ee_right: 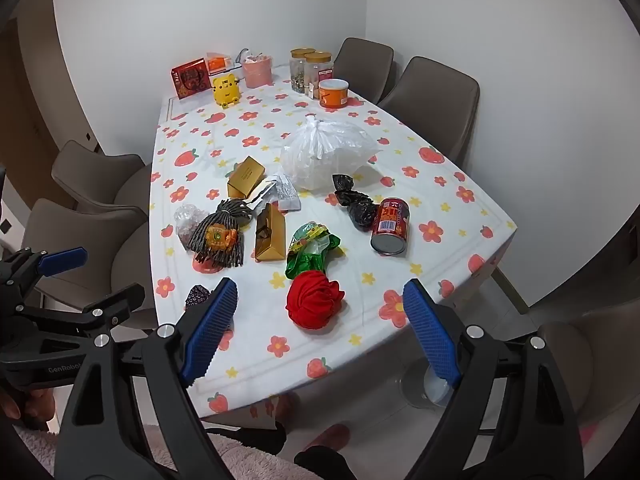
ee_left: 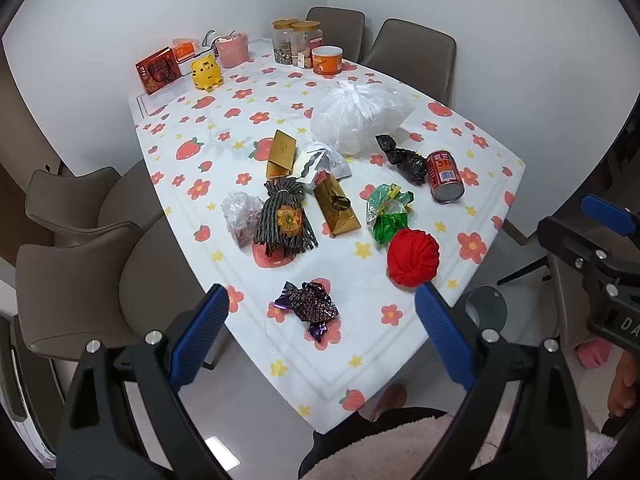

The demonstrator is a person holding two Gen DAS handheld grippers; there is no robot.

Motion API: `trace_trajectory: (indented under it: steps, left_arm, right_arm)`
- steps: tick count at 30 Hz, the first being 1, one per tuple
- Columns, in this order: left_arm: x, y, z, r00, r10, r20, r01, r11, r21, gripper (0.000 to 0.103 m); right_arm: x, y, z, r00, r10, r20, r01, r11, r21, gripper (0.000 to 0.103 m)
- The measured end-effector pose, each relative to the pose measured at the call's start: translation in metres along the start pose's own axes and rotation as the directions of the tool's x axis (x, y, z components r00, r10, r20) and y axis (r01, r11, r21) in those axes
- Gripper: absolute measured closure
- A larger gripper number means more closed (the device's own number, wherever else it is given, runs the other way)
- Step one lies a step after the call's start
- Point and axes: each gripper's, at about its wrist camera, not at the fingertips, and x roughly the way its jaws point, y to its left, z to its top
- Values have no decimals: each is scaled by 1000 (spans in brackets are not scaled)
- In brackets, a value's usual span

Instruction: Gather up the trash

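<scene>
Left gripper (ee_left: 322,334) and right gripper (ee_right: 320,330) — fingers spread wide, holding nothing — above the near table (ee_left: 400,364) edge; red ball (ee_right: 314,299), purple wrapper (ee_left: 308,305), can (ee_right: 391,225) lie scattered on it.

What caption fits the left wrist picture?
Open left tongs hover over a purple wrapper on the flowery table.

My desk (ee_left: 400,364), under a flower-and-strawberry cloth, carries a purple wrapper (ee_left: 307,307) nearest me, a red ball (ee_left: 413,257), a green foil wrapper (ee_left: 387,211), two gold boxes (ee_left: 335,209), a red can (ee_left: 445,176) on its side, a white plastic bag (ee_left: 358,118), and jars (ee_left: 297,42) at the far end.
</scene>
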Motion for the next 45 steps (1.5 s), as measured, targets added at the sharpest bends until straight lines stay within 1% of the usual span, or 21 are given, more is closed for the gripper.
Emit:
trace_trajectory:
  steps: [45]
  left_arm:
    - [-1, 0, 0, 1000, 0, 18, 0, 1000, -2, 9]
  right_arm:
    - [-7, 2, 2, 1000, 11, 6, -11, 1000, -5, 21]
